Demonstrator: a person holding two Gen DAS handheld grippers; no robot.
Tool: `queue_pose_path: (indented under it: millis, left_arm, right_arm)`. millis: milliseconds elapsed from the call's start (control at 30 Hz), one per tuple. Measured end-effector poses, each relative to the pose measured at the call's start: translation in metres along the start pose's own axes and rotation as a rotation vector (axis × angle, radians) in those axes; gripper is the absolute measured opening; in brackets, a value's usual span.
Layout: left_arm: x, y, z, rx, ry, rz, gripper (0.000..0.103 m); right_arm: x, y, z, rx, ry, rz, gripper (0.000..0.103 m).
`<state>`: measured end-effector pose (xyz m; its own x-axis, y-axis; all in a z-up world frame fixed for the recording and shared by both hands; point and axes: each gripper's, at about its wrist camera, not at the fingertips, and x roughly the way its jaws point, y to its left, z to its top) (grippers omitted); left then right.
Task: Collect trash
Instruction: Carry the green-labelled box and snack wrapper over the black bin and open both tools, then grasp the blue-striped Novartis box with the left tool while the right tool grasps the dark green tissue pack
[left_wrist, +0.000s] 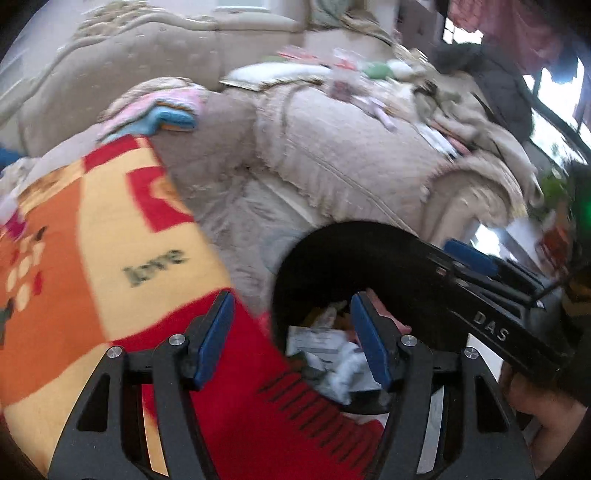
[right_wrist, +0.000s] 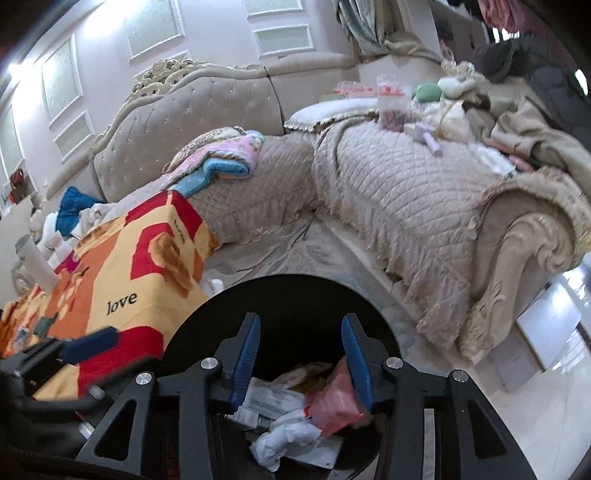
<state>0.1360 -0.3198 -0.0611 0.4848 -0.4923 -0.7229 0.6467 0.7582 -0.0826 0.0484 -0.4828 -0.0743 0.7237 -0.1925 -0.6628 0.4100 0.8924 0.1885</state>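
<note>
A round black bin (right_wrist: 295, 295) stands on the floor between a blanket-covered table and the sofa. Inside lie a pink wrapper (right_wrist: 332, 400), a crumpled white tissue (right_wrist: 280, 439) and printed paper (right_wrist: 273, 398). My right gripper (right_wrist: 301, 325) hangs open right above the bin's mouth, and the wrapper lies below its right pad without being pinched. My left gripper (left_wrist: 291, 306) is open too, straddling the bin's (left_wrist: 332, 236) left rim, with one finger over the red blanket. The paper (left_wrist: 317, 339) shows between its fingers, down in the bin.
An orange, yellow and red blanket printed "love" (right_wrist: 122, 266) covers the table to the left, with a white tube (right_wrist: 37, 262) on it. A beige quilted corner sofa (right_wrist: 406, 184) carries folded blankets, packets and clothes. A person's hand (left_wrist: 543, 406) holds the right gripper.
</note>
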Motion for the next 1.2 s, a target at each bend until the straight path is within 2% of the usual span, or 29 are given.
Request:
queue_pose_path:
  millis: [133,233,400,467,567,700,767,867,1033,1100,1133,1167,1200]
  left_arm:
    - [-0.034,0.042,-0.004,-0.104,-0.067,0.053,0.064]
    - [-0.073,0.101,-0.012,-0.168,-0.118,0.152,0.064]
    - [-0.118,0.225,-0.044,-0.206,-0.096,0.373,0.064]
    - [-0.133,0.277,-0.058,-0.241,-0.075,0.44,0.064]
    - [-0.157,0.357,-0.08,-0.3,-0.044,0.468,0.064]
    - [-0.173,0.432,-0.096,-0.299,-0.009,0.468,0.064]
    - [-0.17,0.451,-0.098,-0.284,0.001,0.465,0.064]
    - [-0.149,0.465,-0.096,-0.27,0.033,0.409,0.064]
    - [-0.104,0.485,-0.103,-0.247,0.123,0.452,0.064]
    - [-0.098,0.492,-0.111,-0.282,0.111,0.444,0.062]
    - [-0.102,0.495,-0.114,-0.317,0.079,0.437,0.055]
    - [-0.104,0.497,-0.117,-0.356,0.073,0.443,0.032]
    - [-0.109,0.497,-0.121,-0.406,0.069,0.446,0.026]
  right_arm:
    - [-0.006,0.016,0.003,-0.002,-0.028,0.016,0.044]
    - [-0.007,0.044,0.0,-0.011,-0.018,0.082,0.044]
    - [-0.011,0.129,-0.016,-0.148,-0.003,0.224,0.044]
    - [-0.01,0.163,-0.026,-0.211,0.014,0.292,0.044]
    - [-0.002,0.214,-0.045,-0.334,0.052,0.357,0.044]
    - [0.004,0.259,-0.069,-0.528,0.079,0.325,0.044]
    - [0.002,0.266,-0.074,-0.579,0.063,0.317,0.044]
    - [0.003,0.261,-0.074,-0.559,0.068,0.316,0.044]
    - [0.011,0.25,-0.068,-0.489,0.092,0.316,0.044]
    - [0.01,0.249,-0.066,-0.474,0.095,0.313,0.044]
    - [0.01,0.249,-0.065,-0.47,0.095,0.312,0.044]
    - [0.011,0.249,-0.065,-0.469,0.095,0.312,0.044]
    - [0.009,0.249,-0.065,-0.467,0.091,0.309,0.044]
